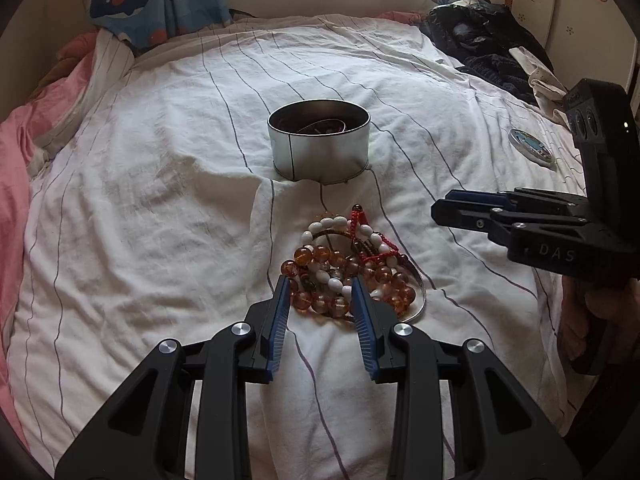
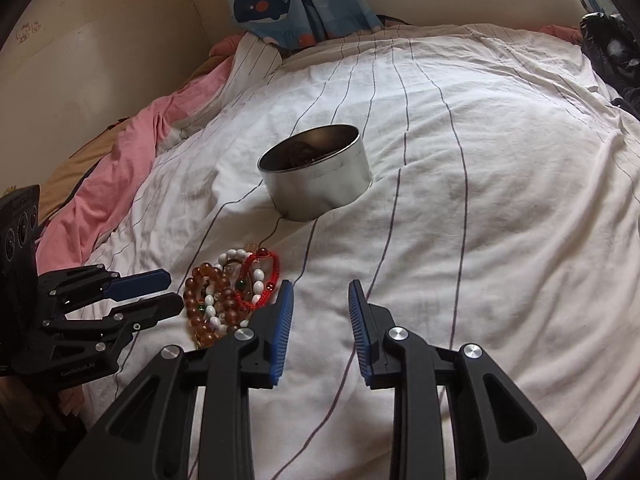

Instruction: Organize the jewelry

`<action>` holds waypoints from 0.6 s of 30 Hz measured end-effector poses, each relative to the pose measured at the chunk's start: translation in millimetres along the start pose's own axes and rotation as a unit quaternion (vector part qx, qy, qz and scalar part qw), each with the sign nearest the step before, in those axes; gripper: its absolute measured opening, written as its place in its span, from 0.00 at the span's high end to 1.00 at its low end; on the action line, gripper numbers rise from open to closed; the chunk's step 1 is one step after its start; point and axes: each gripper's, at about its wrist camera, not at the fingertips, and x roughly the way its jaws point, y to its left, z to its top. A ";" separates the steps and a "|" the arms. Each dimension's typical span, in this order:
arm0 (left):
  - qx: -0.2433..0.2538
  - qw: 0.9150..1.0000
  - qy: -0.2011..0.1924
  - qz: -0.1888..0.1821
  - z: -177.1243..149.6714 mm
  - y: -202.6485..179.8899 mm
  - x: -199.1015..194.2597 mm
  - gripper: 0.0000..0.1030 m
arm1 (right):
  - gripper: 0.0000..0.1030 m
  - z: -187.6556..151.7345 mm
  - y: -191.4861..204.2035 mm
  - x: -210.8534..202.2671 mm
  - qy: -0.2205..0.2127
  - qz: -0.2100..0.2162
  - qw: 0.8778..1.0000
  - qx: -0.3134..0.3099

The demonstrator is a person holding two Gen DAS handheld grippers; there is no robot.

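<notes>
Bead pile (image 1: 352,270) mid-bed, straight ahead of left claw (image 1: 320,292), released, tips straddling its near edge. Right claw (image 2: 320,292) released, beside it. Tin (image 1: 319,145) beyond.

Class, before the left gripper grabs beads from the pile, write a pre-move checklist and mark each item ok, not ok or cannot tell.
1. Left gripper open: ok.
2. Its fingers straddle the near edge of the bead pile: ok.
3. Only one bracelet between them: not ok, strands are tangled.
4. Tin upright and uncovered, beyond the pile: ok.
5. Room left in the tin: cannot tell, the inside is dark.
6. Right gripper open, off the pile: ok.
</notes>
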 end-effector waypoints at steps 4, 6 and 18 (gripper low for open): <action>-0.004 1.000 0.001 -0.005 3.5 3.0 4.3 0.69 | 0.64 12.4 16.5 14.0 0.007 0.006 1.000 -0.027; 0.008 1.000 0.001 -0.007 10.4 2.2 8.4 0.67 | 0.64 18.6 25.0 25.7 0.017 0.009 0.999 -0.044; -0.007 0.999 0.039 -0.019 18.0 11.4 40.5 0.64 | 0.85 23.5 28.6 45.9 0.037 0.039 0.997 -0.049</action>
